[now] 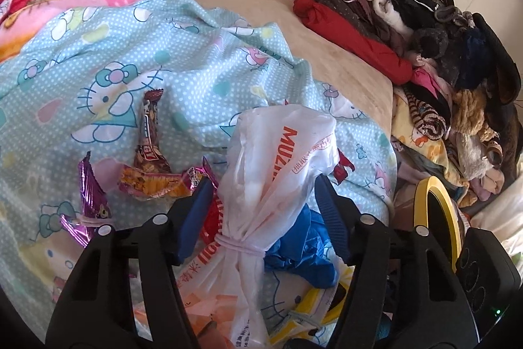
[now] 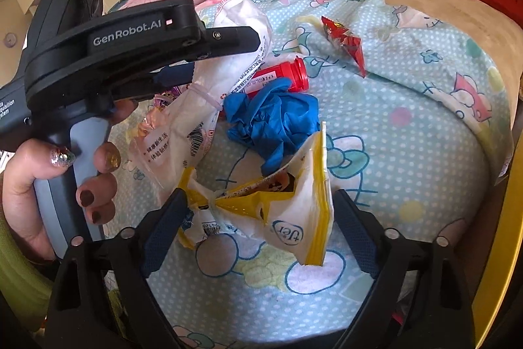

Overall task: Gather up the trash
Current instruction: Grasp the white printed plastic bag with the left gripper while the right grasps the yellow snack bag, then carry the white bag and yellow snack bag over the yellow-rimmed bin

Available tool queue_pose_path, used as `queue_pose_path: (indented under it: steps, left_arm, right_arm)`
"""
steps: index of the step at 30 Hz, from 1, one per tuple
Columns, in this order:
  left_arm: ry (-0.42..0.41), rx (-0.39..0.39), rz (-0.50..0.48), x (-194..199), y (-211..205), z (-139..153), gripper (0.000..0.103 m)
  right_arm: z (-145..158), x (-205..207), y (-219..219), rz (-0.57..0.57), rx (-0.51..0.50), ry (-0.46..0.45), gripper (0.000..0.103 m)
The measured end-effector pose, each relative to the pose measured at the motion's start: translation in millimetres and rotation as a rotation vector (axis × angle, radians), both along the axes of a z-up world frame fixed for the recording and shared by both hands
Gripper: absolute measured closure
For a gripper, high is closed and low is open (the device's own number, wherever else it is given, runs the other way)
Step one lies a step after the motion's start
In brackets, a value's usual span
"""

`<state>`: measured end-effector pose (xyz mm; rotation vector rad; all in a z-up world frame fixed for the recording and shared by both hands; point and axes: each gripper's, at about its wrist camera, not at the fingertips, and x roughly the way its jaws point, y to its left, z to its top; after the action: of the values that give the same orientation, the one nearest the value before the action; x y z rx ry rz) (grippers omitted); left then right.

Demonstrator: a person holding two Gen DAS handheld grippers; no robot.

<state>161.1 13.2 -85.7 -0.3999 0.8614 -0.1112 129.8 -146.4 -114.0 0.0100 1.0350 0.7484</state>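
Right now both grippers are lining up on trash that lies scattered over a cartoon-print sheet (image 1: pixel 202 61) on a bed. The left gripper (image 1: pixel 263 205) straddles a white plastic bag (image 1: pixel 274 159) tied off with a band; its blue fingers (image 1: pixel 328 211) sit on either side of the bag's bunched body, and from the pictures I judge they flank it rather than pinch it, so the jaws count as released with the bag between them. The right gripper (image 2: pixel 261 229) is likewise spread wide around a crumpled yellow and white packet (image 2: pixel 287 211), with a clear gap on both sides, so it grips nothing.

Other trash waits close by: a crumpled blue glove (image 2: pixel 271 116) just beside the bag, a small red bottle (image 2: pixel 281 77) behind the glove, a red wrapper (image 2: pixel 343 38) further up the sheet, and several candy wrappers (image 1: pixel 150 139) to the left of the bag. A heap of clothes (image 1: pixel 441 71) lines the far right edge of the bed, well apart from the trash.

The step in hand looks like the reach and grasp, two pieces at once. Next, each gripper needs to close until the pads bite. The bag is limp and may slip, so a grip near the band seems safest; the flat packet calls for a lower approach.
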Motion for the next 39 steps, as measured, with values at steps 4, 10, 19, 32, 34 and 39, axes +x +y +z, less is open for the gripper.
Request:
queue_pose_path:
  steps: [4,10,19,32,34,39]
  left_arm:
    - [0.002,-0.002,-0.003,-1.3,0.1,-0.4,0.053]
    - [0.0,-0.008,-0.005,-5.6,0.8,1.8,0.058]
    - [-0.023,-0.015,0.006,-13.8,3.3,12.0,0.065]
    - [-0.076,-0.003,-0.002,-24.9,-4.8,37.6,0.066]
    - [-0.086,0.0,-0.004,-27.3,-7.2,42.3,0.066]
    - [-0.108,0.005,-0.009,-30.9,-12.6,52.3,0.066]
  right_arm:
    - [1.7,-2.2,5.3,0.03,0.005,-0.006,0.035]
    - [1.5,-1.8,-1.1,0.005,0.029,0.001,0.041]
    - [9.9,-8.5,-17.7,-0.037,0.06,-0.009,0.044]
    - [41.7,-20.1,-36.8,-0.075,0.097,-0.081,0.044]
    - [46.0,-20.6,-40.5,-0.081,0.101,-0.093,0.044]
    - [56.2,-20.9,-49.6,-0.1,0.109,-0.12,0.044]
